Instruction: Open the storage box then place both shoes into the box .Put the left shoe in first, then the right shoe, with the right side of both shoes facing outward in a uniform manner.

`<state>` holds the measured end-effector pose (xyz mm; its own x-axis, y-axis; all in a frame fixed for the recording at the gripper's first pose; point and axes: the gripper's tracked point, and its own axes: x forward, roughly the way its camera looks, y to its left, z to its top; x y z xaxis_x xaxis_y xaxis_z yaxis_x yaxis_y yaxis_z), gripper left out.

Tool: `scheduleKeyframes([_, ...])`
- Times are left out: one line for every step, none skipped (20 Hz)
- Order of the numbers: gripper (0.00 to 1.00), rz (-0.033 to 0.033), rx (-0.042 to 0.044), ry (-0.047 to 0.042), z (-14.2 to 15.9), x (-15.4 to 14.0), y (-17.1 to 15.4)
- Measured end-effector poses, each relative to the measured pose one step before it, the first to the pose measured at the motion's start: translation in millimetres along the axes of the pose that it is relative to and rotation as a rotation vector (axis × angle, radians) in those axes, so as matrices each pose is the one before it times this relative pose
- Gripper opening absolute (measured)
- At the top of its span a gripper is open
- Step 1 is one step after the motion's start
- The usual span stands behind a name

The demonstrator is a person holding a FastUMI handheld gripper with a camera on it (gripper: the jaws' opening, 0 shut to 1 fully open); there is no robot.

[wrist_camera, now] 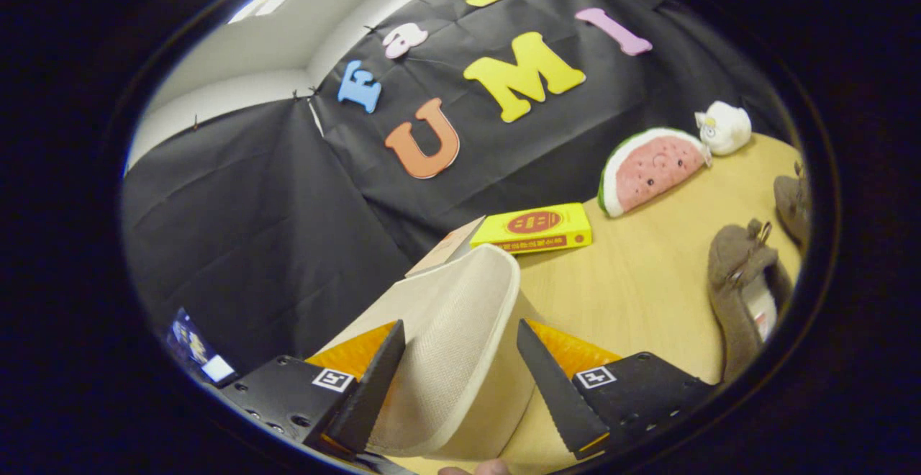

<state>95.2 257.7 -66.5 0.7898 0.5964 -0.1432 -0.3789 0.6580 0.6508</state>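
Your hand-held gripper point(457, 363) sits spread around the cream mesh fabric lid point(453, 331), left finger maybe touching. Looks light and floppy, so pinch its stiffer rim.

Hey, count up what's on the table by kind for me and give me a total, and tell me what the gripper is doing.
Shoes: 2, brown
Plush toys: 2, watermelon slice, small white one
Books: 1, yellow
Storage box parts: 1, beige lid or flap
Total: 6
The gripper has its fingers either side of the flap; contact is unclear.
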Motion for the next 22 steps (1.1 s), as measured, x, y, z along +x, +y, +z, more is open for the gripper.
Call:
scheduleKeyframes([0.96,0.01483,0.0496,0.01774,-2.14,2.0,-0.06])
scheduleKeyframes([0.96,0.01734,0.04201,0.01246,-3.65,0.89,-0.31])
scheduleKeyframes([0.96,0.0161,0.03945,0.01748,-1.9,2.39,0.1])
scheduleKeyframes([0.96,0.01787,0.04993,0.01797,-3.81,2.77,-0.14])
scheduleKeyframes([0.96,0.01801,0.0492,0.01714,-3.43,1.81,0.67])
scheduleKeyframes([0.96,0.01575,0.04496,0.01871,-2.64,2.23,-0.65])
scheduleKeyframes([0.96,0.01468,0.03685,0.01201,0.03,0.62,1.35])
scheduleKeyframes([0.96,0.01522,0.02718,0.00306,2.23,-0.2,2.52])
scheduleKeyframes([0.93,0.00737,0.00549,0.00424,1.91,-1.05,3.38])
scheduleKeyframes([0.9,0.00412,-0.01126,-0.01068,0.83,-1.42,3.8])
scheduleKeyframes([0.78,0.00805,-0.01332,-0.00878,4.92,-3.94,4.88])
scheduleKeyframes([0.69,0.00972,-0.01333,-0.00589,2.03,-0.35,3.67])
scheduleKeyframes([0.68,0.00828,-0.01637,-0.00436,4.52,-7.15,3.66])
scheduleKeyframes([0.55,-0.01321,0.00167,-0.0212,6.16,-2.54,1.73])
scheduleKeyframes([0.42,-0.01531,0.00556,-0.02118,4.24,-4.5,-0.2])
scheduleKeyframes([0.29,0.00796,-0.002,0.01344,-0.9,-0.05,5.37])
scheduleKeyframes([0.16,-0.00433,-0.01309,0.018,-5.11,1.81,2.87])
scheduleKeyframes([0.13,-0.02572,-0.01226,-0.00197,1.66,1.43,-1.23])
scheduleKeyframes([0.1,0.004,0.00322,-0.00615,7.9,-5.85,3.4])
scheduleKeyframes([0.07,-0.0033,-0.02291,0.01175,-0.21,2.86,3.23])
scheduleKeyframes([0.06,-0.00093,-0.02586,0.00035,2.78,1.39,6.08])
scheduleKeyframes([0.06,0.00574,-0.02199,-0.00782,5.07,0.84,9.1])
